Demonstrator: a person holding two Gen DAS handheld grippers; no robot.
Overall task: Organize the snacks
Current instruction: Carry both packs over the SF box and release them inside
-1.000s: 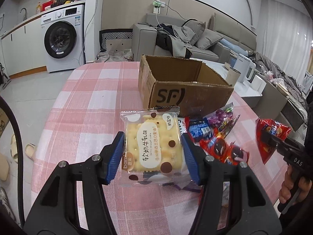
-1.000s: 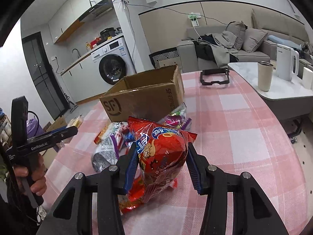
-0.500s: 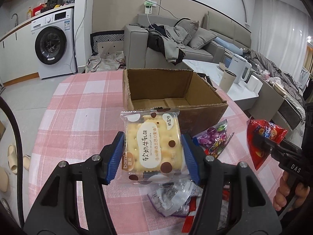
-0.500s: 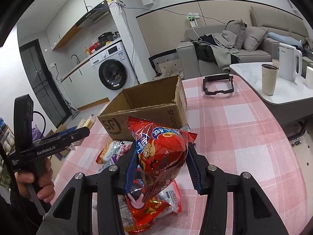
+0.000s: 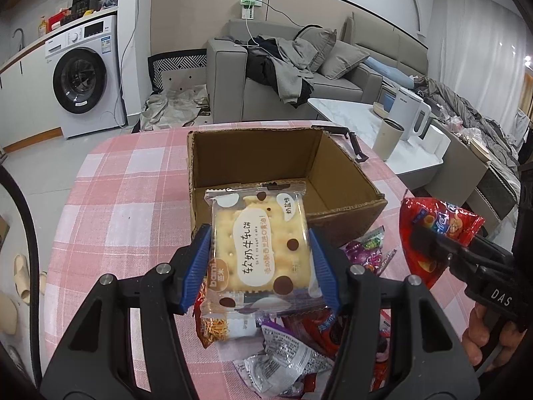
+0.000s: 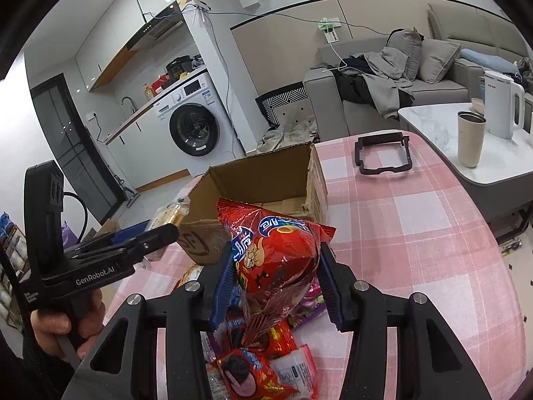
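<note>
Left gripper (image 5: 260,266): pointing forward and downward, its blue pads pinching the two side edges of a nougat cracker packet (image 5: 258,246).
Nougat cracker packet: being held flat, printed face up, clear of the table, its far end overlapping the near wall of the cardboard box (image 5: 283,166) in the left wrist view.
Right gripper (image 6: 274,283): tilting forward and down, its pads squeezing a red snack bag (image 6: 274,253) at mid-height.
Red snack bag: standing upright between the pads, its top corner spreading above them, its crimped lower end hanging down toward the snack pile (image 6: 260,366).
Cardboard box: sitting open on the pink checked tablecloth (image 6: 416,233), nothing showing on the visible part of its floor.
Snack pile: lying on the cloth just in front of the box, under both grippers; a cookie packet (image 6: 243,376) and silver wrappers are showing.
Person's hands: one hand (image 6: 66,326) is gripping the left gripper's handle; another (image 5: 479,336) is wrapping around the right gripper's handle.
Black frame (image 6: 383,155): lying on the cloth beyond the box.
</note>
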